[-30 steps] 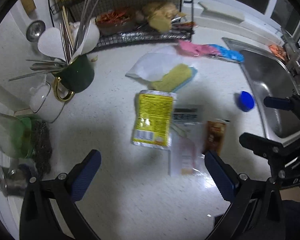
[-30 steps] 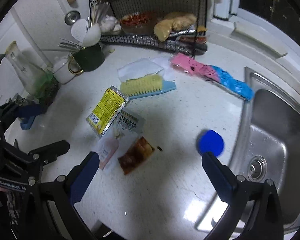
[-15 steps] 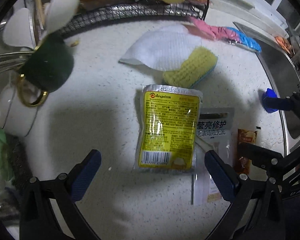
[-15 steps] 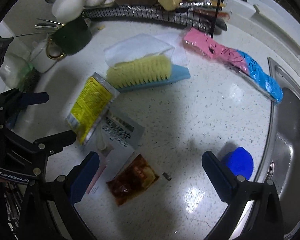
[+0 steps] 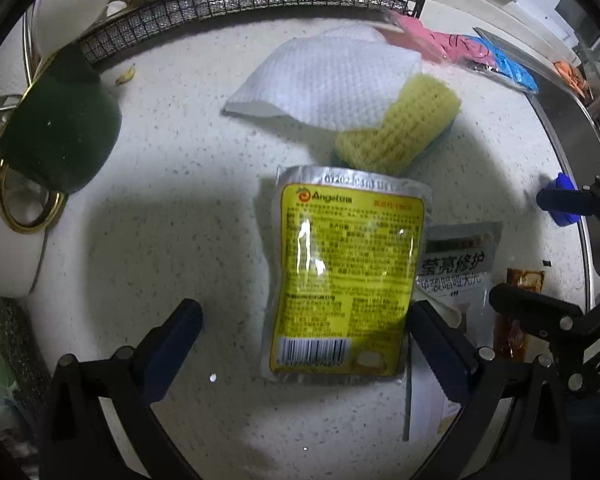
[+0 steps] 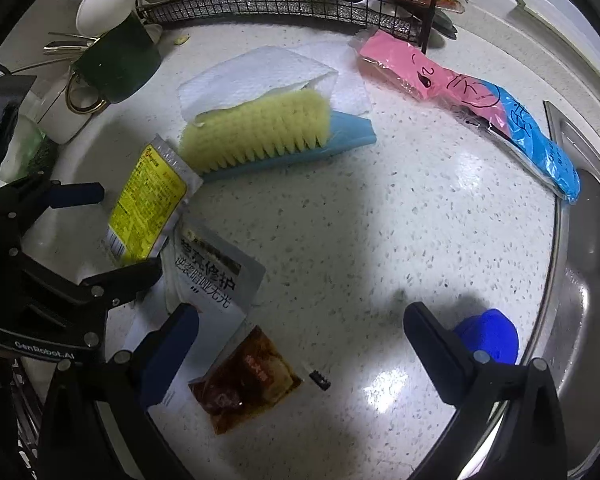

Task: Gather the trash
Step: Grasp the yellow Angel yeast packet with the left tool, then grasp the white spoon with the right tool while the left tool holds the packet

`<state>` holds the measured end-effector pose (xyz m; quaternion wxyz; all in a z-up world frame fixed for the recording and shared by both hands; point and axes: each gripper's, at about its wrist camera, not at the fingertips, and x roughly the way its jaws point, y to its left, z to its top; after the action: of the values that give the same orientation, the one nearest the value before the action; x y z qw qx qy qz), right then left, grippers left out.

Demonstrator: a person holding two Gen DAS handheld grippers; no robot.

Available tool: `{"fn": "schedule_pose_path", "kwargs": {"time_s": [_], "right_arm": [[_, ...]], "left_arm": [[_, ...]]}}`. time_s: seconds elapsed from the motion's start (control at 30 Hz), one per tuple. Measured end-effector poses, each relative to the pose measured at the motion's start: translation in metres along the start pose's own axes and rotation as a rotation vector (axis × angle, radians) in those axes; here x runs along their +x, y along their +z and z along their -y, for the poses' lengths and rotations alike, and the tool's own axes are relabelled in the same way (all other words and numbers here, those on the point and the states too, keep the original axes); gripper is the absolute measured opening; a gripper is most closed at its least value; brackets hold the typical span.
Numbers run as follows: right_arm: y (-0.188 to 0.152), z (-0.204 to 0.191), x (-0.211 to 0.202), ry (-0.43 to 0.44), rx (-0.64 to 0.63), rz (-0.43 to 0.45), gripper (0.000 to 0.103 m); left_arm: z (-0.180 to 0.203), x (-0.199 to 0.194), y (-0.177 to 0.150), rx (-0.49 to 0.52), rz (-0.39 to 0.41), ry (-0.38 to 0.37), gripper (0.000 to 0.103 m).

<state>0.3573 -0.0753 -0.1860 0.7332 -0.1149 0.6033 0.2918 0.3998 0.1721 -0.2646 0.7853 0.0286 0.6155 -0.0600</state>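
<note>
Trash packets between two spread grippers

Trash lies flat on the speckled white counter (image 6: pixel 400 216). In the left wrist view the yellow packet (image 5: pixel 346 276) sits at centre, its barcode end toward the camera, between the two blue-padded fingers of the left gripper (image 5: pixel 302 330). Those fingers stand wide apart and hold nothing: one pad is well clear of the packet at 8 o'clock, the other is just beside the packet's lower right edge at 4 o'clock. Whether that pad touches the foil cannot be told.

At 3 o'clock from the yellow packet, partly tucked under it, lies a grey sachet (image 5: pixel 458 260) printed with large characters. Beyond it at 3 o'clock lies a brown sauce packet (image 5: pixel 516 312), partly hidden by the right gripper's finger.

In the right wrist view the right gripper (image 6: pixel 300 328) is also spread wide and empty. Its left pad hangs over the grey sachet (image 6: pixel 212 276), and the brown sauce packet (image 6: pixel 246 380) lies between the fingers at 7 o'clock of the frame. A blue cap (image 6: pixel 486 334) sits just behind the right finger at 4 o'clock, near the rim of the sink (image 6: pixel 560 216).

Farther out, at 12 o'clock from the yellow packet (image 6: pixel 148 204), a yellow-bristled brush (image 6: pixel 260 132) lies on a white paper towel (image 6: pixel 252 72). A pink and blue bag (image 6: pixel 472 104) lies at 2 o'clock, a dark green mug (image 6: pixel 116 64) at 10 o'clock, and a wire rack (image 6: pixel 284 0) along the back.
</note>
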Motion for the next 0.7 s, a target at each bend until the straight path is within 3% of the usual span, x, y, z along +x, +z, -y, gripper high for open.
{"fn": "schedule_pose_path", "kwargs": {"time_s": [0.07,0.23,0.43,0.7], "right_arm": [[0.001,0.0,0.001,-0.001,0.003,-0.002,0.103],[0.006,-0.009,-0.005,0.001,0.013,0.002,0.103],[0.004,-0.021,-0.013,0.031,-0.022,0.01,0.103],[0.016,-0.053,-0.025,0.074,-0.109,0.029,0.103]], "left_arm": [[-0.002,-0.001,0.002,-0.005,0.01,-0.016,0.099],[-0.012,-0.01,0.005,-0.022,0.044,0.003,0.057],[-0.019,-0.02,-0.009,-0.079,0.048,-0.001,0.047],[-0.036,-0.047,-0.037,-0.213,0.094,-0.015,0.044]]}}
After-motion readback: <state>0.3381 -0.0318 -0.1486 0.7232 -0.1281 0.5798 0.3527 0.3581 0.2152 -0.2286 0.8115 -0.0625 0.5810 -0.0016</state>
